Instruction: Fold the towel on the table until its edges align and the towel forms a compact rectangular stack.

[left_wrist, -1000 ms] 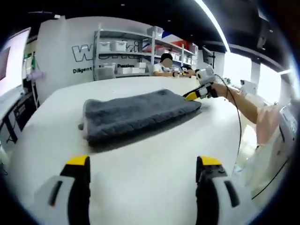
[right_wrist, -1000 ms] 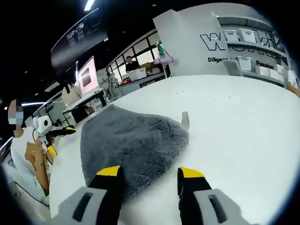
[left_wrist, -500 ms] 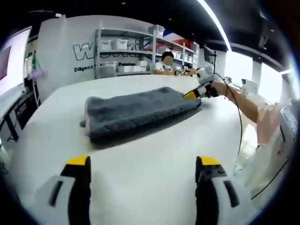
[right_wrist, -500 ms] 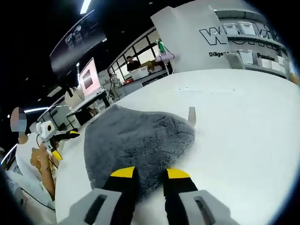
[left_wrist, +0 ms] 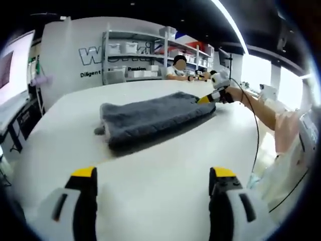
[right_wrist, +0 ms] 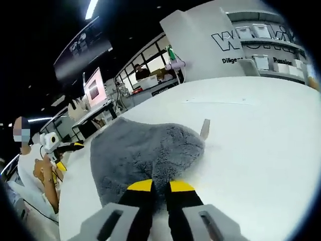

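Observation:
A grey fluffy towel (left_wrist: 150,118) lies folded in a long strip across the middle of the white table (left_wrist: 150,201). My left gripper (left_wrist: 153,173) hovers open over bare table, well short of the towel. In the left gripper view my right gripper (left_wrist: 210,96) sits at the towel's right end. In the right gripper view the towel (right_wrist: 140,150) spreads away from my right gripper (right_wrist: 160,187), whose yellow-tipped jaws are shut on its near edge. A small tag (right_wrist: 204,129) sticks up at the towel's far right corner. My left gripper (right_wrist: 57,146) shows at the left edge.
A person's arm (left_wrist: 261,113) with a trailing cable reaches in from the right. Shelves of white bins (left_wrist: 135,55) and a seated person (left_wrist: 176,68) are beyond the table. Desks with monitors (right_wrist: 95,88) stand off the table's far side.
My right gripper's jaws have come together on the towel's near edge. In the left gripper view the towel's left end has shifted slightly right. My left gripper stays open.

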